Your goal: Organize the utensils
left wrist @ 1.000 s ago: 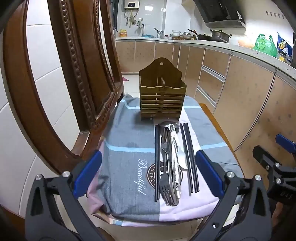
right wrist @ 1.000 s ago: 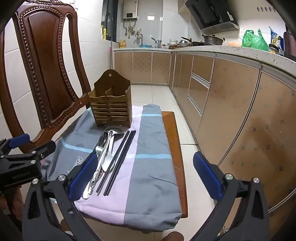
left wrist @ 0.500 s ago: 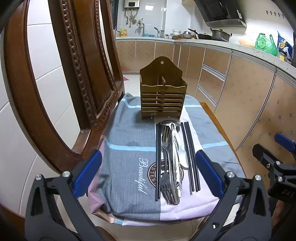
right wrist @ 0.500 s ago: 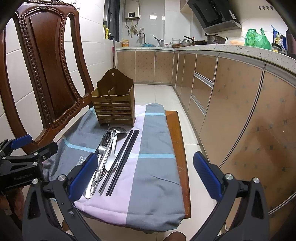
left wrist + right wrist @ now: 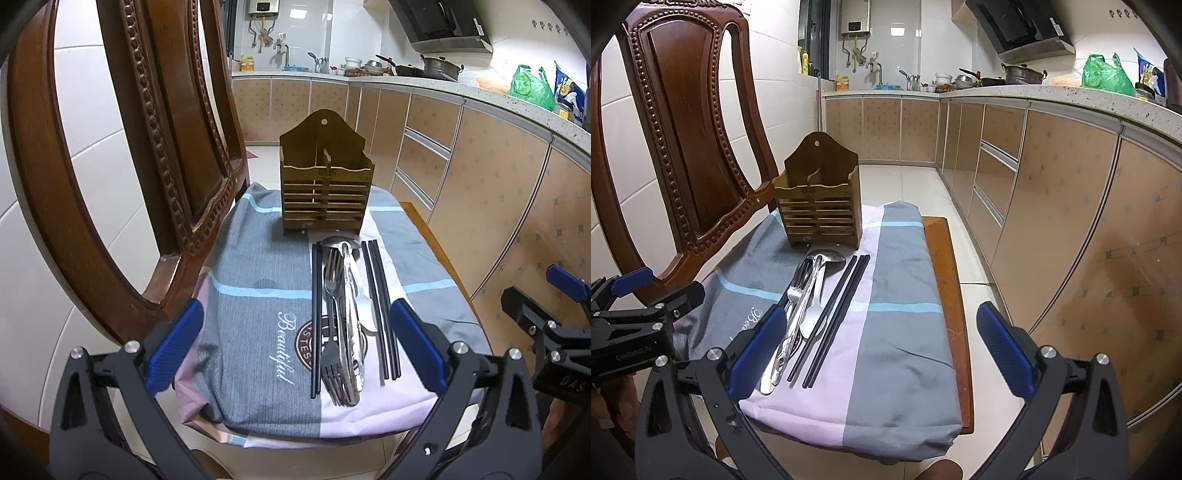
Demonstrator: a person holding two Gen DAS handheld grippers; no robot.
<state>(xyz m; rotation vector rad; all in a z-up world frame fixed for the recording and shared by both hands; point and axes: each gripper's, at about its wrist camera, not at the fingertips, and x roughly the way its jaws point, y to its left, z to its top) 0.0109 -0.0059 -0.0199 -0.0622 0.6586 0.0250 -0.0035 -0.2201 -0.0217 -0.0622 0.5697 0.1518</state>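
A wooden chair (image 5: 683, 110) carries a striped cloth (image 5: 258, 295); at its far end stands the wooden caddy (image 5: 325, 184), empty. Just before it lie chopsticks (image 5: 380, 306), forks (image 5: 334, 295) and a ladle (image 5: 341, 245). Both the left gripper (image 5: 295, 347) and right gripper (image 5: 882, 349) hover spread wide, holding nothing. Sorting has not begun; next comes closing on one utensil.

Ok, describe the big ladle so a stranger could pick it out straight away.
Find the wooden chair with the checked cloth over its seat and the slatted wooden caddy standing on it. The ladle lies among the cutlery before the caddy. Its wide round bowl nearly touches the caddy's base, unlike the slim forks and black chopsticks.
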